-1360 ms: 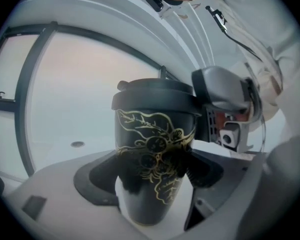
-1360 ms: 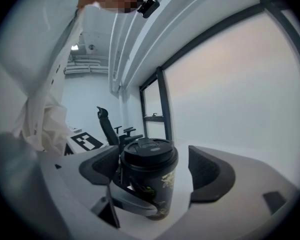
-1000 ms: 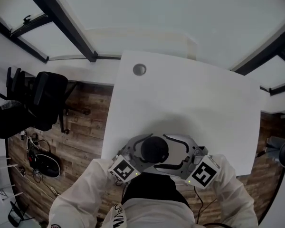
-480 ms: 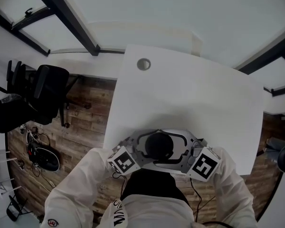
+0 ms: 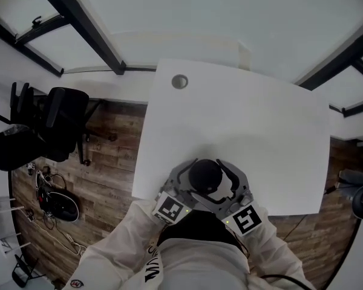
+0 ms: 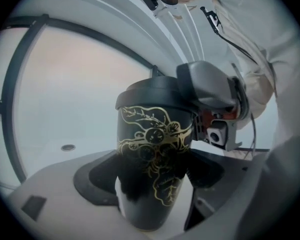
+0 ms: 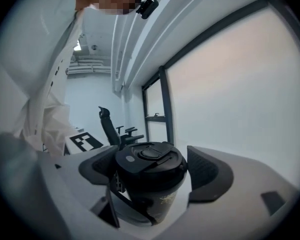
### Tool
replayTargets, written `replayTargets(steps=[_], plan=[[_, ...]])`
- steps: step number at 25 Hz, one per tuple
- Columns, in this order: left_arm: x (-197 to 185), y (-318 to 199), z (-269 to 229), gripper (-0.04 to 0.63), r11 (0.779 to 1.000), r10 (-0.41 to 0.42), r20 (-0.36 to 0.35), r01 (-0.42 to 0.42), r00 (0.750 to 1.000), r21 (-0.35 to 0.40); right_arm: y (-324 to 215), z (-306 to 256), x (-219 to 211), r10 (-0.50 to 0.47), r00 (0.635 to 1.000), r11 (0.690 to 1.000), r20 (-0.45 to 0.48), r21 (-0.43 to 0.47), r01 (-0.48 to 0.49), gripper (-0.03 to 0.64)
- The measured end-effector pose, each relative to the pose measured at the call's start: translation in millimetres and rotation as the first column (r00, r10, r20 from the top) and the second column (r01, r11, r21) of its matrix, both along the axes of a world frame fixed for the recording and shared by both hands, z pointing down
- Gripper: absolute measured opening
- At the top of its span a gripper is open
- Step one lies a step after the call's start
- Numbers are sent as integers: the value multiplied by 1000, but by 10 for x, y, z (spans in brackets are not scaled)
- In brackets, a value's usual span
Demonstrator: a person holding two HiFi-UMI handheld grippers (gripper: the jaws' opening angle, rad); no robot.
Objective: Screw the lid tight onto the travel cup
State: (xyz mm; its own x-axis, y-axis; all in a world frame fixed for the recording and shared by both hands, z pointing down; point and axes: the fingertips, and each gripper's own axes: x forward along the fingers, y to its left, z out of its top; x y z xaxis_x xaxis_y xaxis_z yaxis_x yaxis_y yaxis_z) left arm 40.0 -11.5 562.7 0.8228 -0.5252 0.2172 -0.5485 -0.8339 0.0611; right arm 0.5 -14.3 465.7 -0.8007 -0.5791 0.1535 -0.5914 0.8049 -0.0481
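Observation:
A black travel cup (image 6: pixel 152 169) with a gold leaf pattern is held over the near edge of the white table (image 5: pixel 248 125). My left gripper (image 6: pixel 151 176) is shut on the cup's lower body, with a dark pad against each side. The black lid (image 7: pixel 149 159) sits on top of the cup. My right gripper (image 7: pixel 149 171) is shut on the lid, its pads close against the rim. From the left gripper view the right gripper (image 6: pixel 210 91) covers the lid's right side. In the head view the lid (image 5: pixel 204 175) shows between both grey jaw pairs.
A round grommet (image 5: pixel 179 81) sits at the table's far left corner. A black office chair (image 5: pixel 54 119) stands left of the table on the wooden floor, with cables and gear (image 5: pixel 51 201) nearer me. The person's white sleeves fill the bottom of the head view.
Both grippers have swung in close round the cup, and their marker cubes now sit nearer each other. The right gripper has turned about the lid. The cup has shifted slightly right.

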Motion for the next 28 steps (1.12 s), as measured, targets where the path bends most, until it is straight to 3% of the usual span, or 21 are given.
replayTargets(steps=[7,9,13,17,20,23,28], plan=[[-11,19,-78,408,988,-152,22,151,988,27,55,8,52,222,975,975,-7,-4,-222,419],[-28,30,-27,408,985,-174,12,174,985,21,66,24,42,239,971,971,-10,-15,-239,420],[-17,36,-73,408,991,-136,10,136,991,9,87,-22,33,199,980,979,27,-41,-198,419],[-50,39,-9,408,998,-61,-16,61,998,-24,188,-118,48,52,997,997,65,-57,-48,420],[-80,52,-1,408,999,41,-7,-42,999,-27,245,-65,52,-140,990,989,-19,-58,139,420],[-93,92,17,408,988,153,6,-153,988,-33,321,127,62,-355,918,934,-175,-103,341,420],[-76,125,43,408,951,309,20,-308,951,-42,246,228,2,-547,804,837,-233,-131,531,420]])
